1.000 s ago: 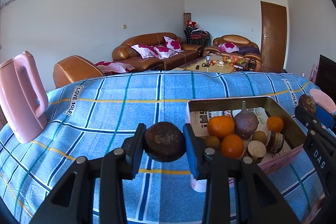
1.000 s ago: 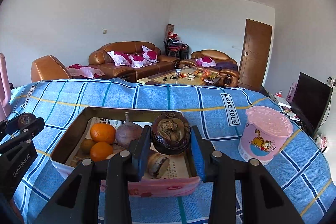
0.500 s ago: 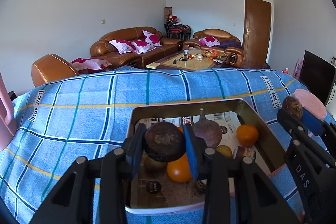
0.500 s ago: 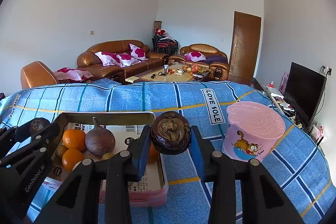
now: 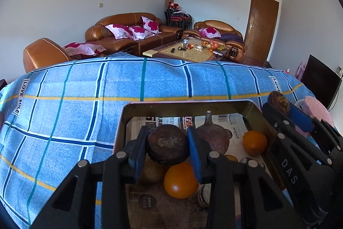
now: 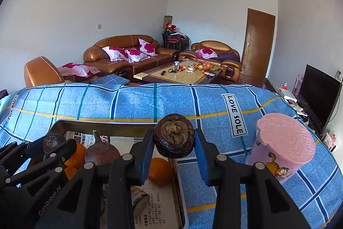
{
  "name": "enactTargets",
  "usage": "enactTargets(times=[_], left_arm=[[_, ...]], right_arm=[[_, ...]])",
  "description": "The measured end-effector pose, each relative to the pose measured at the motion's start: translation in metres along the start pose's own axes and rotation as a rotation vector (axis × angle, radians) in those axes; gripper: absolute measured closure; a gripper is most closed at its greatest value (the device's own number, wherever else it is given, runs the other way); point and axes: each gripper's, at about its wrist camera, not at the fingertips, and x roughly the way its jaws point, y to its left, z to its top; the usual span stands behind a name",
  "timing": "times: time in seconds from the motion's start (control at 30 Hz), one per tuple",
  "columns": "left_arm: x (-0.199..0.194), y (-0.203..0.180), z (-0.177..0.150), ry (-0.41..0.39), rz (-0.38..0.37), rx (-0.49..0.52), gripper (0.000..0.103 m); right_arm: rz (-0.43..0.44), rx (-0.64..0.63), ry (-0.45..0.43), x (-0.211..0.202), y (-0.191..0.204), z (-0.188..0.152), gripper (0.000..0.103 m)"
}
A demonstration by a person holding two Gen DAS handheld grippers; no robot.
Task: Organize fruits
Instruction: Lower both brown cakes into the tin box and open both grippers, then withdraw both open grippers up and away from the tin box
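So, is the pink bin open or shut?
Shut: the pink lid sits flat on the pink bin, covering its whole top.

- "LOVE SOLE" on white labels (image 6: 234,115) sewn on the blue checked cloth (image 6: 133,104), at 1 o'clock.
- "DAS" on right gripper (image 5: 299,119).
- "GenRobot.AI" on left gripper (image 6: 54,144).

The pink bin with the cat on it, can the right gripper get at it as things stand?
Probably not to grasp it: the right gripper is already shut on a dark round fruit. The way to the pink bin looks free, though, with only bare blue cloth between them.
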Motion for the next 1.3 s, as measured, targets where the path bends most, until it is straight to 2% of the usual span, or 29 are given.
enactTargets(times=[0.23,0.43,0.53,0.93,1.07,1.1,1.13,1.17,1.23,1.27,1.3], left_arm=[[0.002,-0.006,0.001,0.003,0.009,0.025,0.065],[0.006,-0.005,0.003,0.023,0.002,0.017,0.065],[0.012,-0.004,0.003,0.048,-0.008,0.009,0.065],[0.011,-0.001,0.004,0.037,-0.009,-0.004,0.065],[0.009,-0.001,0.003,0.031,0.001,0.004,0.063],[0.008,-0.003,0.003,0.027,0.001,0.011,0.062],[0.006,-0.004,0.003,0.019,0.005,0.018,0.052],[0.004,-0.005,0.003,0.009,0.020,0.024,0.034],[-0.002,-0.006,0.003,-0.022,0.053,0.026,0.012],[-0.006,-0.006,0.003,-0.040,0.060,0.024,0.005],[-0.010,-0.005,0.002,-0.058,0.065,0.023,0.003]], right_arm=[[0.094,-0.045,0.111,0.026,0.012,0.001,0.064],[0.156,-0.056,0.167,0.037,0.018,-0.001,0.063],[0.216,-0.028,0.180,0.040,0.013,-0.003,0.063],[0.387,0.115,0.167,0.032,-0.007,-0.009,0.061],[0.392,0.115,0.081,0.015,-0.008,-0.006,0.058],[0.398,0.118,0.061,0.011,-0.008,-0.006,0.050],[0.397,0.117,0.039,0.006,-0.008,-0.006,0.043],[0.382,0.110,0.015,0.002,-0.007,-0.005,0.036],[0.335,0.086,-0.037,-0.008,-0.007,-0.004,0.034],[0.315,0.075,-0.061,-0.013,-0.005,-0.003,0.034],[0.297,0.070,-0.082,-0.017,-0.005,-0.003,0.034]])
